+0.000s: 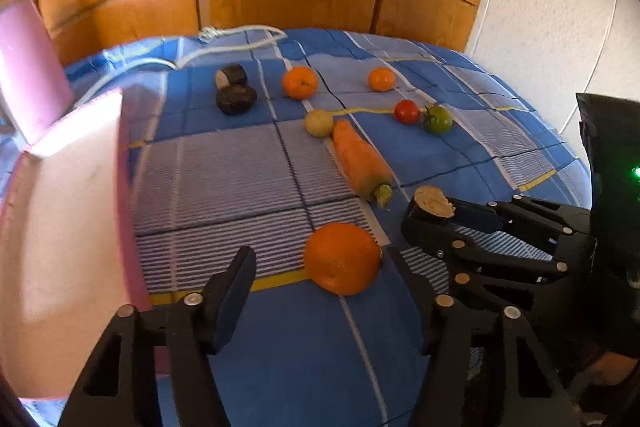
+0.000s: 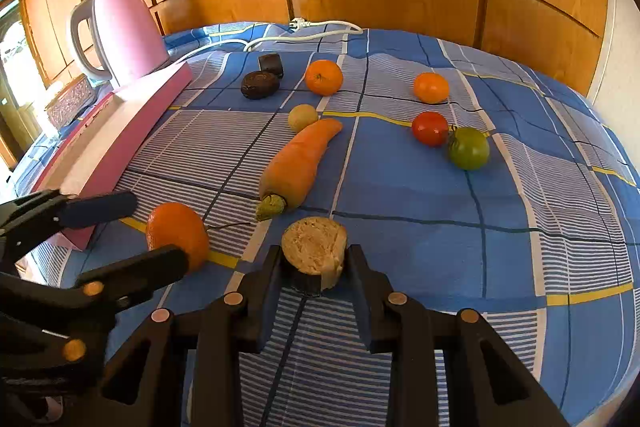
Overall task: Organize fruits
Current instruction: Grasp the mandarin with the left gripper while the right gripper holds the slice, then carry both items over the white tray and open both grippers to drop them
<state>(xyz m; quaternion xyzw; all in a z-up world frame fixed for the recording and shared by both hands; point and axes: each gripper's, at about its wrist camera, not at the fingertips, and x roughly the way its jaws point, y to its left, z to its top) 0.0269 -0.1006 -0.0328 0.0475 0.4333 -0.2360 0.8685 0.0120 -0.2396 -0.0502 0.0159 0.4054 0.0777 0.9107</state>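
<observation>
A large orange lies on the blue checked cloth between the fingers of my left gripper. The right finger is at its side, and the left finger stands clear of it, so this gripper is open. In the right wrist view, the same orange sits between those fingers. My right gripper is shut on a cut piece with dark skin and pale flesh, held just above the cloth. The left wrist view also shows that piece, at the right.
A carrot and a small pale fruit lie mid-cloth. Farther back are two mandarins, a red tomato, a green tomato and two dark pieces. At the left are a pink box, a pink kettle and a white cable.
</observation>
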